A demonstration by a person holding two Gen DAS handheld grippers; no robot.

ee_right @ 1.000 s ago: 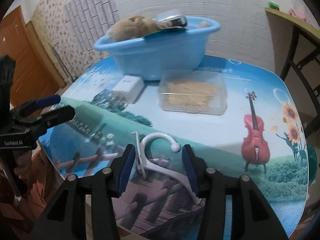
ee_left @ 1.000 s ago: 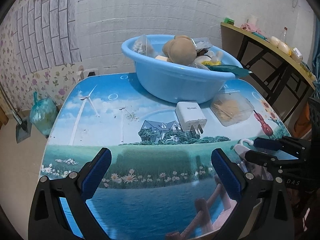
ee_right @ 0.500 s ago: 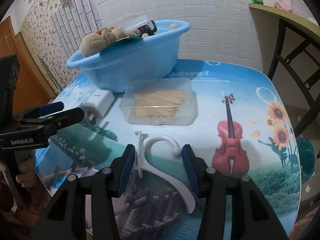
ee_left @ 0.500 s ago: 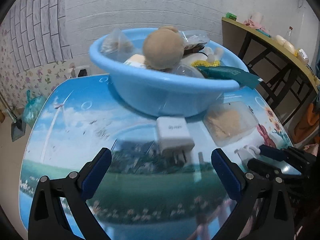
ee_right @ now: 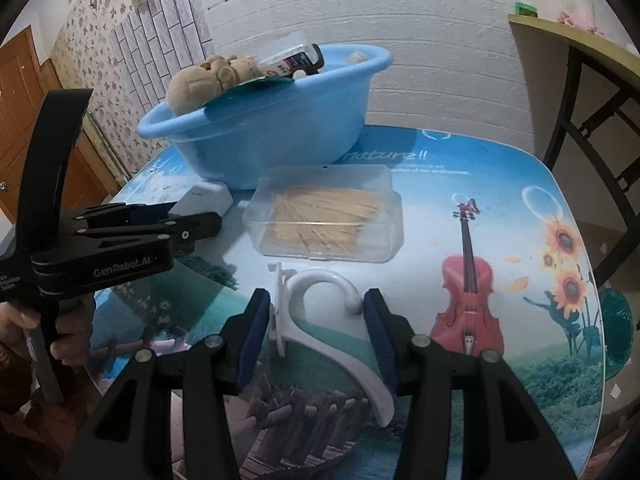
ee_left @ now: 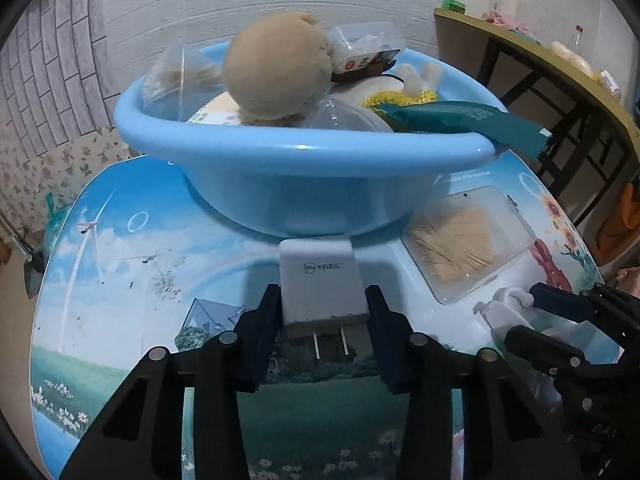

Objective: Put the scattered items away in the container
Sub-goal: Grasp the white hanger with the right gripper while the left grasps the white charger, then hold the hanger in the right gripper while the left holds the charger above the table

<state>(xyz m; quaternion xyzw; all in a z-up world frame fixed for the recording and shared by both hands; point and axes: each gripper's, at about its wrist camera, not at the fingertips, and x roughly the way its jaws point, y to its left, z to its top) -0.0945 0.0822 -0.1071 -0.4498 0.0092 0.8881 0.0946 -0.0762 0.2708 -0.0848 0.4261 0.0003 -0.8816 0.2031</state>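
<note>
The blue basin [ee_left: 304, 168] [ee_right: 280, 136] stands at the table's far side, heaped with a plush toy [ee_left: 276, 72], bags and boxes. My left gripper [ee_left: 322, 308] is shut on the white charger [ee_left: 320, 280], which lies just in front of the basin; it also shows in the right wrist view [ee_right: 206, 200]. My right gripper [ee_right: 316, 312] is shut on the hook end of the white hanger [ee_right: 320, 312], which lies on the table. A clear box of toothpicks [ee_left: 464, 244] [ee_right: 324, 216] lies between the basin and the hanger.
The table [ee_right: 520, 248] has a printed scenery top. A dark-framed shelf [ee_left: 540, 80] stands to the right. A white brick wall is behind the basin. A teal bag [ee_left: 52, 220] lies on the floor at left.
My left gripper moved forward to the charger and closed from wide open onto it. My right gripper has stayed closed around the hanger's hook.
</note>
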